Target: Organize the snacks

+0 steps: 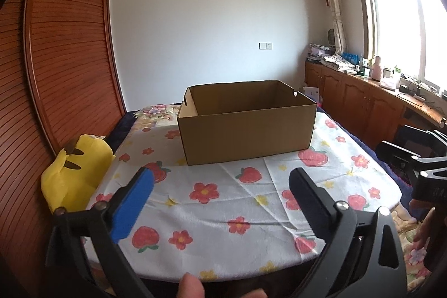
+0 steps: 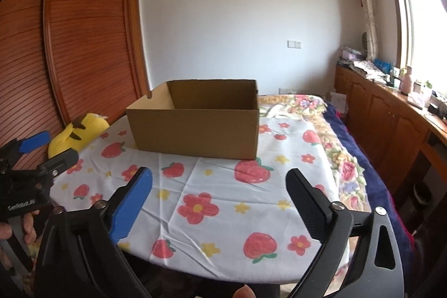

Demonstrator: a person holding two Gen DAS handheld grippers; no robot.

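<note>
An open brown cardboard box point(image 1: 245, 133) stands at the far side of a table covered by a white cloth point(image 1: 223, 236) printed with strawberries and flowers. The same box point(image 2: 195, 130) appears left of centre in the right wrist view. Its floor is hidden behind the near wall, and no snacks show in either view. My left gripper point(image 1: 220, 175) is open over the near part of the cloth, with nothing between its blue and black fingers. My right gripper point(image 2: 219, 173) is open too, with nothing in it, a little to the right of the left one. Both point toward the box from well short of it.
A yellow plush toy point(image 1: 75, 178) leans at the table's left edge against a slatted wooden wardrobe point(image 1: 69, 60). Behind and right of the table lies a bed with a floral blanket point(image 2: 340, 158). Low wooden cabinets point(image 2: 391, 124) with clutter run under the window.
</note>
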